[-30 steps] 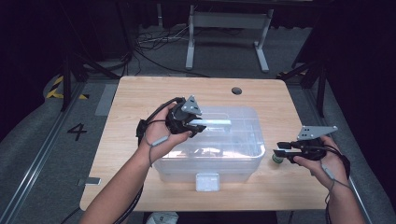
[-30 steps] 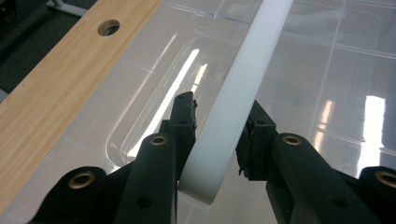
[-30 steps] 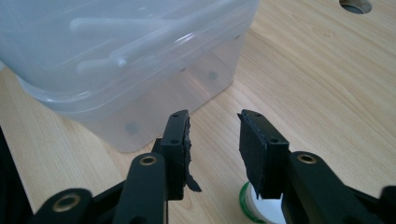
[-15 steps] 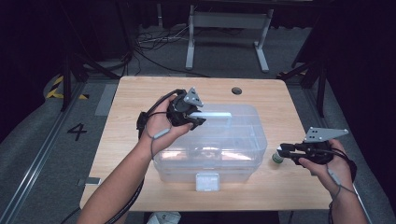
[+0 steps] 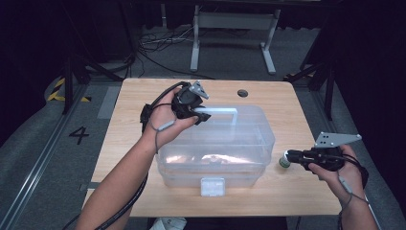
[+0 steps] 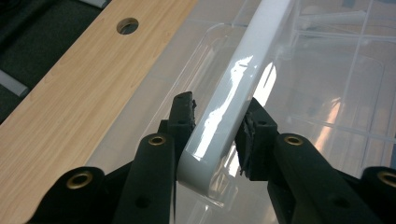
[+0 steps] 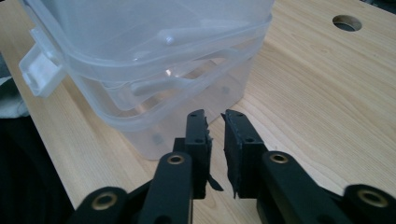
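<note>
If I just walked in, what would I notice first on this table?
Probably the big clear plastic box in the middle of the wooden table. The left gripper is clamped on its white handle on top, and the right gripper hovers by the box's right end with nothing between its jaws.

A pale wooden surface (image 5: pixel 134 96) with a round cable hole (image 5: pixel 242 93) stands on grey carpeted floor (image 5: pixel 43 143). A white "4" (image 5: pixel 79 135) marks the floor at left, near yellow-black hazard tape (image 5: pixel 58 89). Beyond, a white metal frame (image 5: pixel 232 28) and loose black cables (image 5: pixel 153 45) sit against dark surroundings.
</note>
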A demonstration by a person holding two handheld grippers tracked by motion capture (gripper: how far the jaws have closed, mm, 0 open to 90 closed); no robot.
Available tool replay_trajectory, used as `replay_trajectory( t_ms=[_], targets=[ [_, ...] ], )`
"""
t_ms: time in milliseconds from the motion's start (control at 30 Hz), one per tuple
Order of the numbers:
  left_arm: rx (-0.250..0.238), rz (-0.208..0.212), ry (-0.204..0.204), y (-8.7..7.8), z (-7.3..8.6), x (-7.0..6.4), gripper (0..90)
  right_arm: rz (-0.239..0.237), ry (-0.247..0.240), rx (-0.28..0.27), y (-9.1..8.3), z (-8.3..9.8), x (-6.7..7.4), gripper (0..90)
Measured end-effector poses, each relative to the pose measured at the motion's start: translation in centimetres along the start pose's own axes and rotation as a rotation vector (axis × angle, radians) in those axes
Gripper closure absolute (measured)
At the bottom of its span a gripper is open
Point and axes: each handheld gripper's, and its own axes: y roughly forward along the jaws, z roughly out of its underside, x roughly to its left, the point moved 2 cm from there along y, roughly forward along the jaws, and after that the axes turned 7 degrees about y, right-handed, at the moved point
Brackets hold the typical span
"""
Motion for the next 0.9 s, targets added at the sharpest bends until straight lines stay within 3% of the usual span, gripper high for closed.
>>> replay_trajectory(
  t_ms=[67, 400, 900],
  targets=[
    [0.009, 0.01, -0.006, 0.0, -0.1, 0.2, 70.3, -0.013, -0.006, 0.002, 0.0, 0.0, 0.1, 90.0],
    [0.018, 0.054, -0.035, 0.0, -0.7, 1.6, 70.3, -0.056, -0.017, 0.009, 0.3, -0.3, 1.1, 90.0],
    [0.031, 0.09, -0.067, 0.1, -1.2, 2.8, 70.2, -0.207, -0.031, -0.076, 1.4, -0.6, 2.6, 90.0]
  ],
)
